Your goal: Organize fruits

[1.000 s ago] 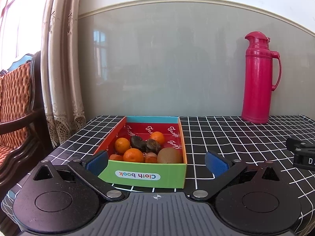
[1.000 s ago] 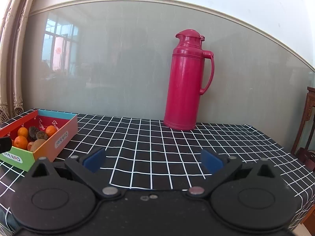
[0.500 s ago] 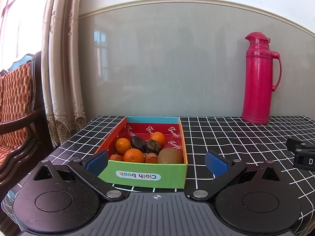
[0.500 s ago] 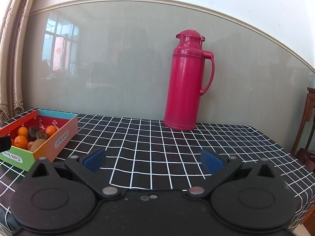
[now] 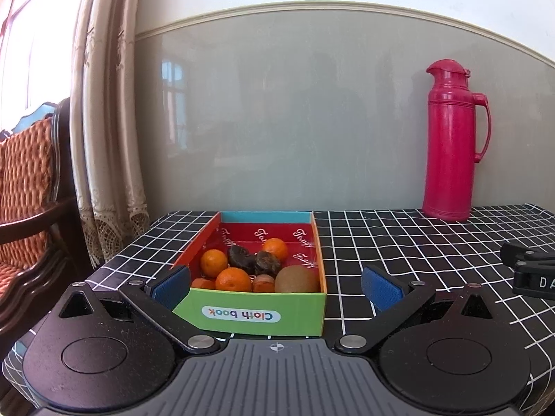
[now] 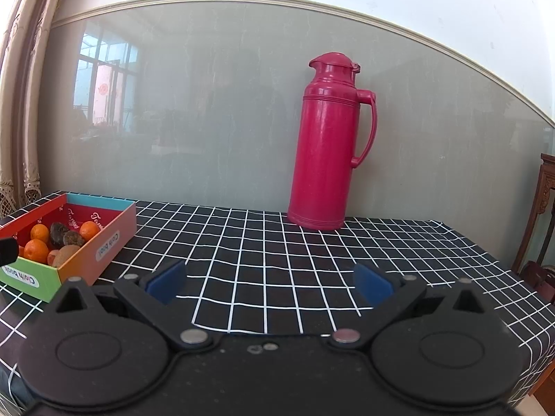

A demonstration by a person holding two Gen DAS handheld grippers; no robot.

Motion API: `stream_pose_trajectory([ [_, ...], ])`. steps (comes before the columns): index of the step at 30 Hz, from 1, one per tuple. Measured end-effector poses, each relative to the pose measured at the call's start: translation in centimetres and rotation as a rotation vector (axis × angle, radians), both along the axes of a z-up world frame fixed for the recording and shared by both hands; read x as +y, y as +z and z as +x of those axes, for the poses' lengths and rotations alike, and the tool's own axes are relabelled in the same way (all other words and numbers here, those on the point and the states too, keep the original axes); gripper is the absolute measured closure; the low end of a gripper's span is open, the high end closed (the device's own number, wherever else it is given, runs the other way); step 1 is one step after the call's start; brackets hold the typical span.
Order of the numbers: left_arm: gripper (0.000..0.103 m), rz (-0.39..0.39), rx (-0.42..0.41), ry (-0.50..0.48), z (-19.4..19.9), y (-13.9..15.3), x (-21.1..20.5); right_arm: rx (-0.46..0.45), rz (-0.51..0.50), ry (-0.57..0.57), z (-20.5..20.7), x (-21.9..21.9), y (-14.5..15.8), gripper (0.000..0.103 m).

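Facing left gripper (image 5: 277,286), jaws wide and empty: fruit box (image 5: 255,315) dead ahead, long axis pointing away; right gripper (image 6: 269,282), equally spread, empty, sits farther off.

box (image 5: 256,315) green front wall: white label reading "Cloth book", showing upside down | box orange side wall: 2nd "Cloth book" label (image 6: 108,245) running vertically | right gripper (image 5: 534,274) body: white letters "DA" showing, rest cut off

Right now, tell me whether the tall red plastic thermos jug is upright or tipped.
Upright: the tall red plastic thermos jug stands on its base on the checked tablecloth, lid on top.
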State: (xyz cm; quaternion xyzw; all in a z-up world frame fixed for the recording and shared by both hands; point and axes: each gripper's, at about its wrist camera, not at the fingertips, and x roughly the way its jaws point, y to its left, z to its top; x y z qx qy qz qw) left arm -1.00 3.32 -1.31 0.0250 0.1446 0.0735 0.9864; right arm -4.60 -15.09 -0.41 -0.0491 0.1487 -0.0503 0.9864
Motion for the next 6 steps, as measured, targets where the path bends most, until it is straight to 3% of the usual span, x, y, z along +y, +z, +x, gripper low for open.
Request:
stream_pose_trajectory([
  [6,0.0,-0.011,-0.011,0.002,-0.16,0.14,0.22,-0.001,0.0,-0.002,0.04,-0.09,0.09,0.0],
])
